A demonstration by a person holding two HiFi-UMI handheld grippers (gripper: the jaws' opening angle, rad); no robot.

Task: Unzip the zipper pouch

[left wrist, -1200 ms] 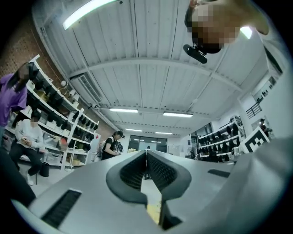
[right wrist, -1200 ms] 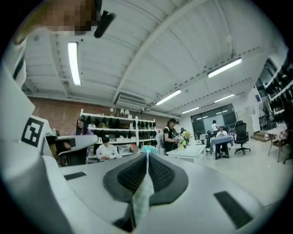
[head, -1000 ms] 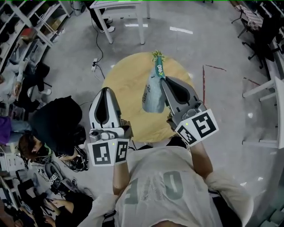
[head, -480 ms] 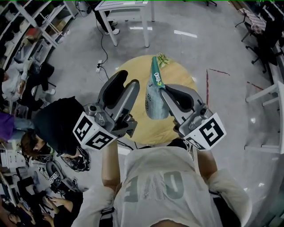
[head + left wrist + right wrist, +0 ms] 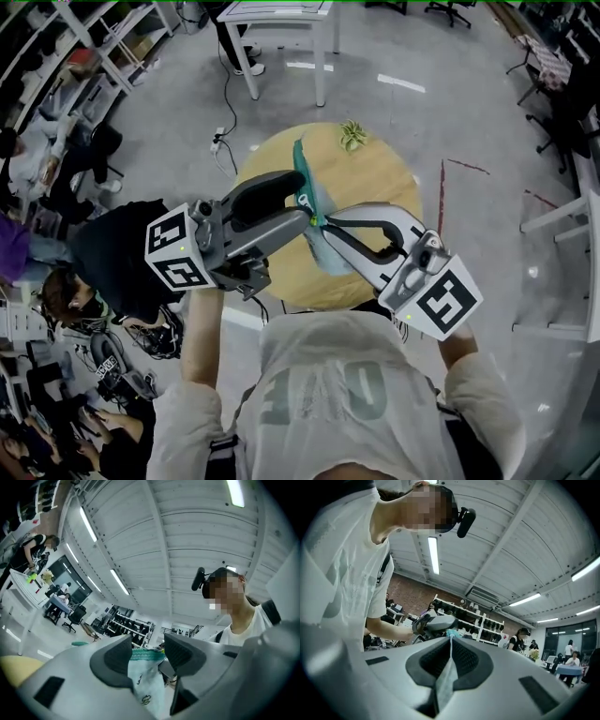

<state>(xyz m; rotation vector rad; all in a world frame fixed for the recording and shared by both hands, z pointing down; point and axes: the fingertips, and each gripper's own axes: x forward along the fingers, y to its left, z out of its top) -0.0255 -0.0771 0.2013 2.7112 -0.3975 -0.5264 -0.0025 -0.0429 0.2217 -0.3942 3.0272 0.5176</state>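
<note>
The zipper pouch (image 5: 326, 255) is pale blue-green with a green zipper strip (image 5: 302, 173) along its top. It hangs in the air over the round wooden table (image 5: 380, 178). My right gripper (image 5: 323, 228) is shut on it, and in the right gripper view the fabric (image 5: 446, 679) is pinched flat between the pads. My left gripper (image 5: 305, 204) reaches in from the left. Its jaws have just been opening and stand wide, with the pouch's zipper edge (image 5: 146, 654) between them. The pads (image 5: 117, 658) do not press on it.
A small green plant (image 5: 353, 134) lies at the table's far edge. White table legs (image 5: 319, 56) stand beyond it and shelving runs along the upper left. People (image 5: 66, 309) sit close on the left, with bags and cables on the floor.
My left gripper swung up from the lower left, rolled over and opened at the pouch's top. My right gripper carried the pouch left and nearer, tilting it.
</note>
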